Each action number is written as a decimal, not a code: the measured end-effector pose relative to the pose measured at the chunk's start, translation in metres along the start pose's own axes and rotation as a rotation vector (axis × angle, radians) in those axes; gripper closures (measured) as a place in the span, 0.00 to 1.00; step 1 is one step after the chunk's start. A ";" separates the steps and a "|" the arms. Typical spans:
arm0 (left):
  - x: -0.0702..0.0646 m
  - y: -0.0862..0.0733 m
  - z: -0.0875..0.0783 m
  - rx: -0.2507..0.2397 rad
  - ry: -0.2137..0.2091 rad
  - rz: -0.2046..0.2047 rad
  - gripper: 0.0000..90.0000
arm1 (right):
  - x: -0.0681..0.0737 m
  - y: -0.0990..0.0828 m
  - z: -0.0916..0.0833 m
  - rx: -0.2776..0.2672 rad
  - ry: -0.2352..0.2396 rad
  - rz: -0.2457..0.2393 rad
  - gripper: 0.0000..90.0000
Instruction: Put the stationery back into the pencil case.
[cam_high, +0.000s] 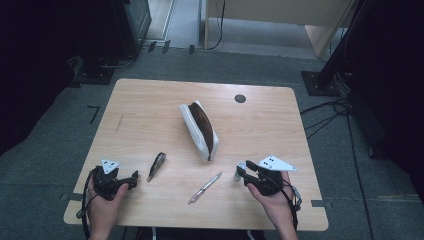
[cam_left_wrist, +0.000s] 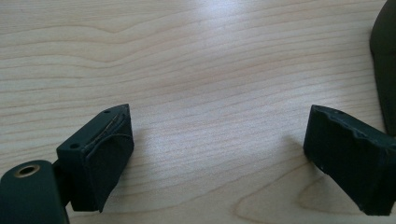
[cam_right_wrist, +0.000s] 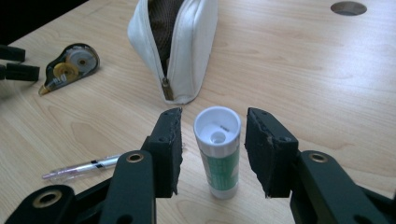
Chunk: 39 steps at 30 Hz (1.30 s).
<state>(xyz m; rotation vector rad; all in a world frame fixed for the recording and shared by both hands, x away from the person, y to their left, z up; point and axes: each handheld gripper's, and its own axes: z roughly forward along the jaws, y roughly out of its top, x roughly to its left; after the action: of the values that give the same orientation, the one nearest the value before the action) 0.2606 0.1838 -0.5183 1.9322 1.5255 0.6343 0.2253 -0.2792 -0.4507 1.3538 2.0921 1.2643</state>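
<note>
Two grippers: you hold both low at the table's (cam_high: 150, 100) near edge.
Left gripper (cam_high: 134, 178): your jaws spread wide over bare wood.
Right gripper (cam_right_wrist: 214, 149): your jaws apart, flanking the upright glue stick (cam_right_wrist: 218, 149), gaps either side.
Pouch (cam_high: 200, 129): mid-table, unzipped.
Tape dispenser (cam_high: 156, 166): beside your left gripper.
Pen (cam_high: 205, 187): between the grippers.

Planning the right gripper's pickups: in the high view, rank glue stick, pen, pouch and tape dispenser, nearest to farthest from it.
1. Glue stick, between the right gripper jaws.
2. Pen, to its left.
3. Pouch, beyond, mid-table.
4. Tape dispenser, far left, near the left gripper.
</note>
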 end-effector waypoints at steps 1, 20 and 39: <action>0.000 0.000 0.000 0.000 0.000 0.000 0.10 | 0.000 -0.001 0.001 0.003 -0.002 0.000 0.63; 0.000 0.000 0.000 0.000 0.000 0.000 0.10 | 0.004 -0.009 0.014 0.035 -0.061 -0.050 0.65; 0.000 0.000 0.000 0.000 0.000 0.000 0.10 | 0.011 0.001 0.012 0.019 -0.047 -0.069 0.73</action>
<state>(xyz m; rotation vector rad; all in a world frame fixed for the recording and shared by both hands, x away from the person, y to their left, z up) 0.2606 0.1838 -0.5183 1.9324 1.5255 0.6344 0.2283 -0.2635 -0.4540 1.2944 2.1047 1.1763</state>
